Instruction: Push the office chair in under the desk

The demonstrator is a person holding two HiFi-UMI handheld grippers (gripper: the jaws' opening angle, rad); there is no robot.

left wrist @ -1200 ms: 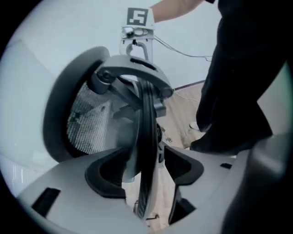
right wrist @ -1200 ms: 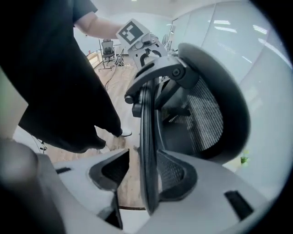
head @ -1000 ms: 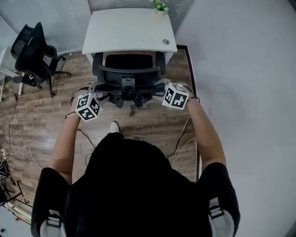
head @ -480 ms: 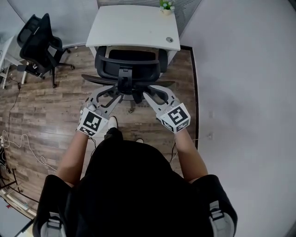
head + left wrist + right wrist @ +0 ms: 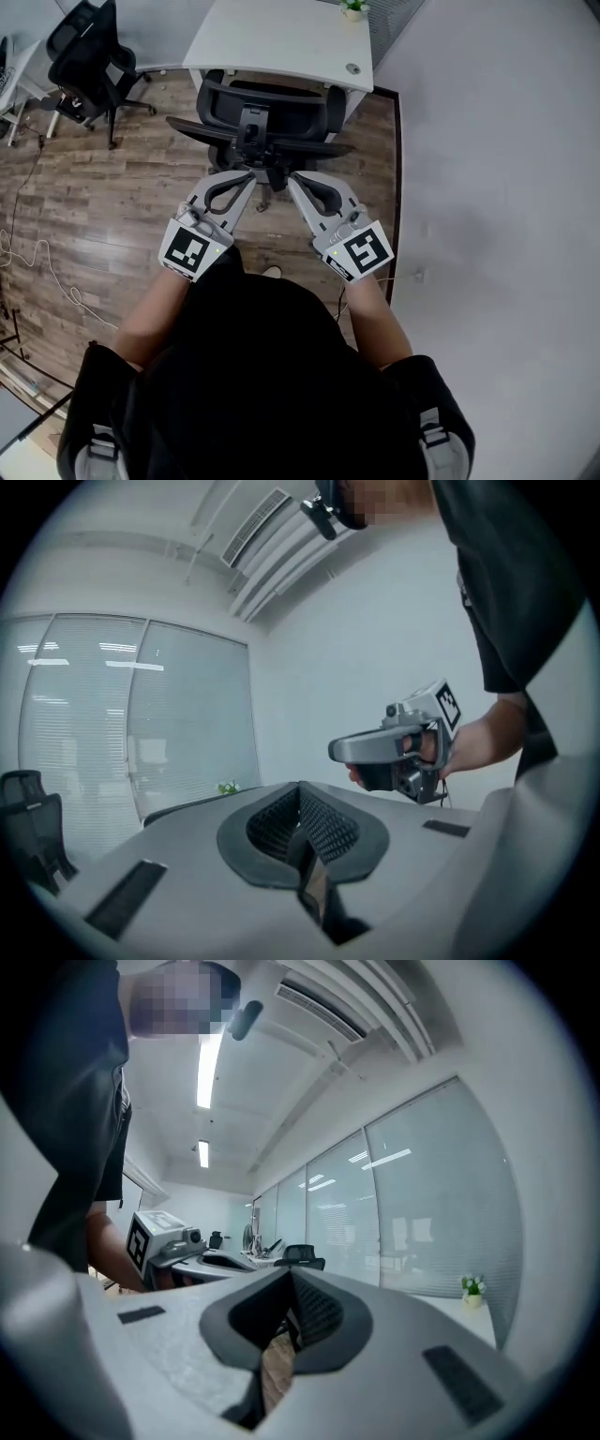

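Note:
The black office chair [image 5: 267, 112] stands with its seat tucked under the white desk [image 5: 281, 37] at the top of the head view. Its backrest faces me. My left gripper [image 5: 247, 176] and right gripper [image 5: 292, 178] are held side by side just short of the backrest, apart from it. Their tips point at the chair. Each is shut with nothing between its pads, as the left gripper view [image 5: 302, 829] and the right gripper view [image 5: 289, 1321] both show.
A second black chair [image 5: 89, 56] stands on the wood floor at the upper left. A small potted plant [image 5: 354, 7] sits on the desk's far corner. Loose cables [image 5: 37, 272] lie on the floor at the left. A white wall [image 5: 487, 187] runs along the right.
Both grippers have drawn back from the chair's backrest toward the person, and their jaws have gone from open to shut. The chair stays under the desk.

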